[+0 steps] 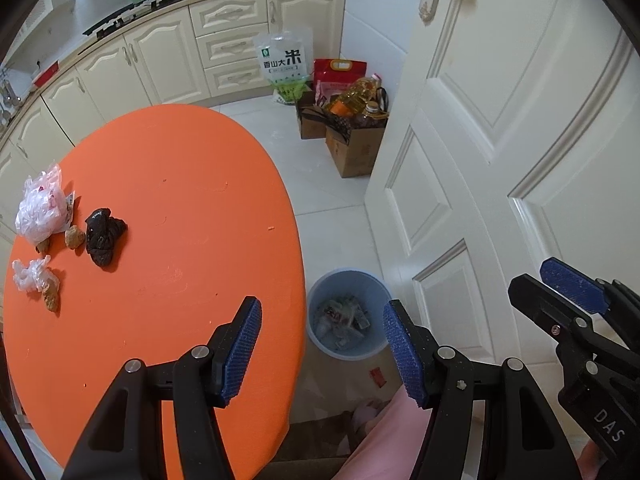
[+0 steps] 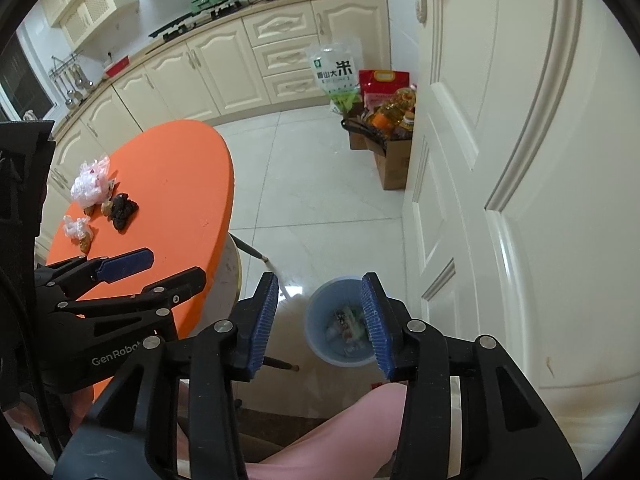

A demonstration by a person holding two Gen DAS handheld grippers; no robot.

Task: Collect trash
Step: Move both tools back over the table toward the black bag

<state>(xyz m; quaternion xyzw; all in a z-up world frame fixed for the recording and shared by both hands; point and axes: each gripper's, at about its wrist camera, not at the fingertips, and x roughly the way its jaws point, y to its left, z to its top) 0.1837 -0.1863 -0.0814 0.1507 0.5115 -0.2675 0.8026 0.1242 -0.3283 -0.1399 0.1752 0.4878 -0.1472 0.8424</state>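
**Both grippers empty over the bin, table trash still waiting**

Right gripper (image 2: pixel 320 320) hangs right over the blue bin (image 1: pixel 320 344), pointing steeply down, jaws parted, nothing between the pads. My read: positioned there so a drop lands inside. Bin already holds wrappers, sits on the floor between the orange table (image 1: pixel 180 200) and the white door (image 1: pixel 500 160), within reach of both hands

Left gripper (image 1: pixel 322 350) about half open, empty, straddling table edge and bin

Left on the table's far side, clustered: black bag (image 1: pixel 105 236), white plastic bag (image 1: pixel 40 208), smaller clear bag (image 1: pixel 30 274), brown scraps (image 1: pixel 74 237)

Readable: "GenRobot" and "DAS" on gripper bodies; rice bag (image 1: pixel 284 62) by the cabinets shows 香山大米; red scrap (image 1: pixel 377 376) on floor beside bin, print illegible
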